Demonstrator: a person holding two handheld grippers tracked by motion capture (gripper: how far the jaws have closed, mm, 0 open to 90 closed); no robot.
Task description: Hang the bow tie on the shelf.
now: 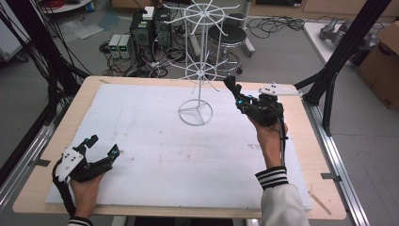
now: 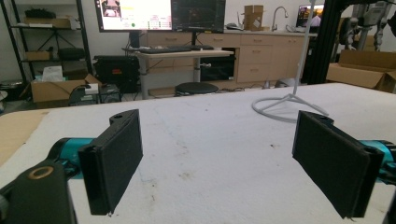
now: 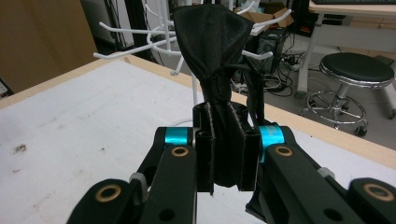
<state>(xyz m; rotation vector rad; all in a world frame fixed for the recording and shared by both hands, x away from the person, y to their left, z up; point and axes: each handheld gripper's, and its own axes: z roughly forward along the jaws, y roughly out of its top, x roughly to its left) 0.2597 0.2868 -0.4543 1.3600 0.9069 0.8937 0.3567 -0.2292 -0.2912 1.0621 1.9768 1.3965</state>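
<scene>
A white wire rack (image 1: 203, 66) with rings of hooks stands on a round base at the back middle of the table. My right gripper (image 1: 234, 89) is raised just right of the rack's lower ring, shut on a black fabric piece (image 1: 230, 83). In the right gripper view that black fabric piece (image 3: 212, 37) fans out above the pressed jaws of the right gripper (image 3: 227, 161), with the rack's hooks (image 3: 140, 32) close behind it. My left gripper (image 1: 103, 146) rests open at the near left. The left gripper (image 2: 217, 163) has nothing between its pads, and the rack's base (image 2: 280, 109) lies far off.
A white sheet (image 1: 155, 150) covers most of the wooden table (image 1: 70, 106). Black frame posts (image 1: 341, 52) rise at the right edge. On the floor behind are a round stool (image 1: 228, 34), computer boxes (image 1: 141, 30), cables and a cardboard box (image 1: 383, 66).
</scene>
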